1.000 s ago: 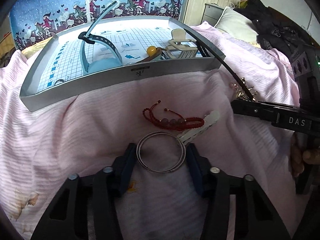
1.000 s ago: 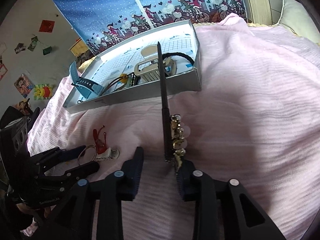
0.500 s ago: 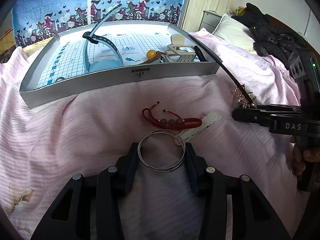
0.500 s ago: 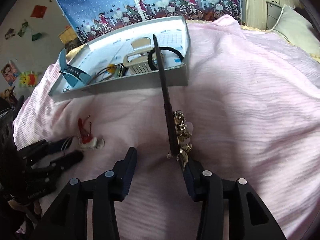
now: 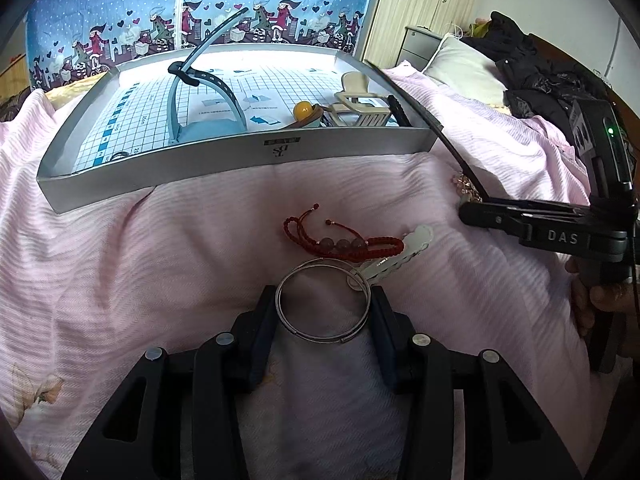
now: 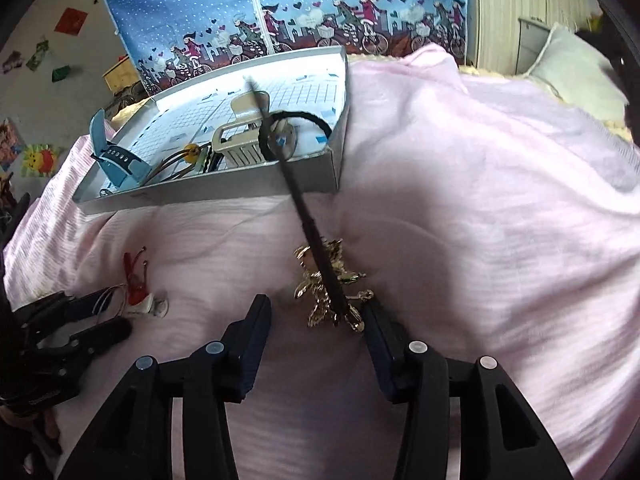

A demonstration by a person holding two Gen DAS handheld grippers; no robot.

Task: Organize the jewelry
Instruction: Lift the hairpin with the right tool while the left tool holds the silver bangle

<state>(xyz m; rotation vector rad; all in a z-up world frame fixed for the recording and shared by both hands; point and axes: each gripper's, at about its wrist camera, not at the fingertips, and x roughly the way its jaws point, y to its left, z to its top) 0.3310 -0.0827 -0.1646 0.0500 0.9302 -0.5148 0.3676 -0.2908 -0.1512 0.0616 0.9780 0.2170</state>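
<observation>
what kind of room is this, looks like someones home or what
Most likely a bedroom in a home: the work surface is a bed under a pink blanket, with a pillow at its head and a wooden wardrobe beside it.

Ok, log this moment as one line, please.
left gripper: open around silver bangle | right gripper: open at gold chain | tray: ahead

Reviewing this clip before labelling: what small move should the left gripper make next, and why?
Probably close the left gripper on the silver bangle: its open fingers already flank the ring lying on the pink blanket, outside the grey tray.
</observation>
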